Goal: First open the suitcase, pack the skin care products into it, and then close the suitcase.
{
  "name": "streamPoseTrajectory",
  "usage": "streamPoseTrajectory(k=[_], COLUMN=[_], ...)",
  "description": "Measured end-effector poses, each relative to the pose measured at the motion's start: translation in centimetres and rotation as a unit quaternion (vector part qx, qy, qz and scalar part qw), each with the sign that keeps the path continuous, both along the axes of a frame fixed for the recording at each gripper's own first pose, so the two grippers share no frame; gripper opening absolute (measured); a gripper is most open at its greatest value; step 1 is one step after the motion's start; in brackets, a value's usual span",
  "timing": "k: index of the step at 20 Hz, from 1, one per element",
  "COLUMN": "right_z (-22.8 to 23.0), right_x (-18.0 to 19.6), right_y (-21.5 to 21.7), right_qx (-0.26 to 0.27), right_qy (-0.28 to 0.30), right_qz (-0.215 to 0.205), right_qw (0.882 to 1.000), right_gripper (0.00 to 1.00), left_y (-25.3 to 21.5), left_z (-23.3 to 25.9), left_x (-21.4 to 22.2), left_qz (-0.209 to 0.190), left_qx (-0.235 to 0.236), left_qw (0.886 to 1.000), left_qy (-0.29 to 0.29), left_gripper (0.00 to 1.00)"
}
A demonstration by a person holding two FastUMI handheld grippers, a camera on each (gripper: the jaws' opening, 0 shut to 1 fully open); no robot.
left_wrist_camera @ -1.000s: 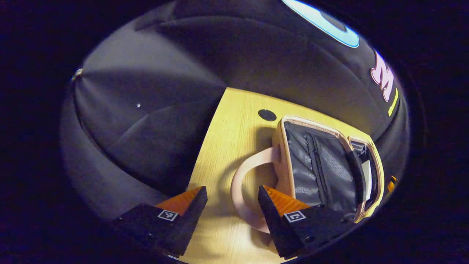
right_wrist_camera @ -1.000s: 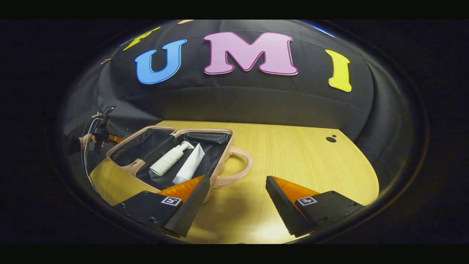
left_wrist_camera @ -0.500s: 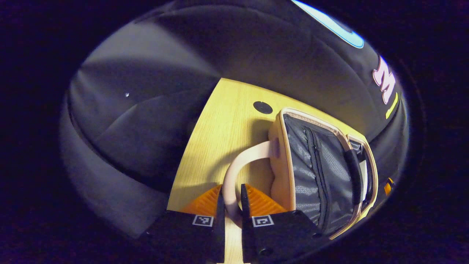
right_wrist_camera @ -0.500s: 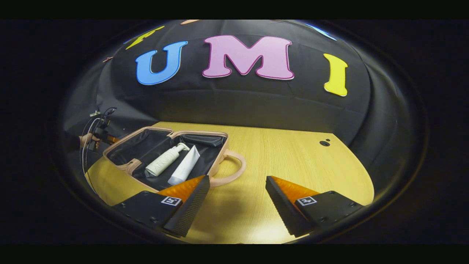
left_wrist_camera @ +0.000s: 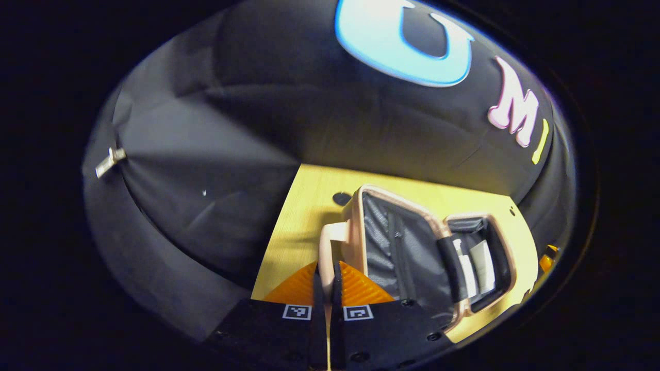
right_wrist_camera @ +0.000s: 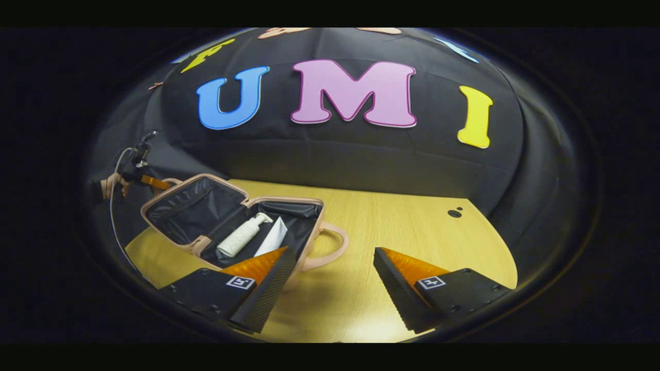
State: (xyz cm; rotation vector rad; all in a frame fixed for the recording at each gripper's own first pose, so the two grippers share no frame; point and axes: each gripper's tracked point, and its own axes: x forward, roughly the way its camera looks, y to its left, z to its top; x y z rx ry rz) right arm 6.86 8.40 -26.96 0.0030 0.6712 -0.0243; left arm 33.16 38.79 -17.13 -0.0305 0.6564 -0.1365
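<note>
Spreading across the lower half of both views, a pale wooden table (right_wrist_camera: 412,226) runs back to the black cloth wall; its right half lies bare, with a small dark round hole (right_wrist_camera: 454,213) near the far right corner, while its left edge drops off just beyond the suitcase.

The pink suitcase (right_wrist_camera: 170,203) sits open on the left part of the table. One half lies flat and the other half, the lid (left_wrist_camera: 392,242), is tilted up off the table, dark lining showing inside both. A pink loop handle (right_wrist_camera: 332,247) on the flat half juts toward the open tabletop.

In the flat half lie a white pump bottle (right_wrist_camera: 242,239) and a white tube (right_wrist_camera: 273,238), side by side and touching or nearly so.

The left gripper (left_wrist_camera: 326,281) has its fingers pressed together on the lid's own pink handle (left_wrist_camera: 327,247), pinching it between them. In the right gripper view this gripper shows far off at the lid's outer edge, with a hand (right_wrist_camera: 111,185) and a trailing cable behind it.

The right gripper (right_wrist_camera: 332,281) hovers with fingers spread wide over bare table, its left finger overlapping the suitcase's near corner.
</note>
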Motion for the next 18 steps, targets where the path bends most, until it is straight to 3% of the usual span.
streamPoseTrajectory(k=[5, 9, 13, 18], right_z=[4.6, 7.8, 10.8, 14.5], right_x=[-0.5, -3.4, -4.7, -5.1], right_y=[-2.6, -4.4, -4.9, -6.8], right_qx=[0.007, 0.03, 0.055, 0.045], right_qy=[-0.023, -0.019, -0.035, -0.082], right_qz=[-0.014, -0.019, -0.003, 0.019], right_qw=[1.0, 0.999, 0.998, 0.995], right_gripper=[0.98, 0.98, 0.97, 0.98], left_y=[-9.7, -20.8, -31.8, -43.7], left_z=[11.0, 13.9, 14.1, 7.4], left_x=[-3.6, -6.0, -7.3, -6.2], left_qz=[-0.033, -0.027, -0.009, -0.011], left_qx=[0.002, -0.019, -0.087, -0.142], left_qw=[0.996, 0.992, 0.985, 0.981], left_qy=[-0.083, -0.12, -0.151, -0.131], left_gripper=[0.08, 0.08, 0.08, 0.08])
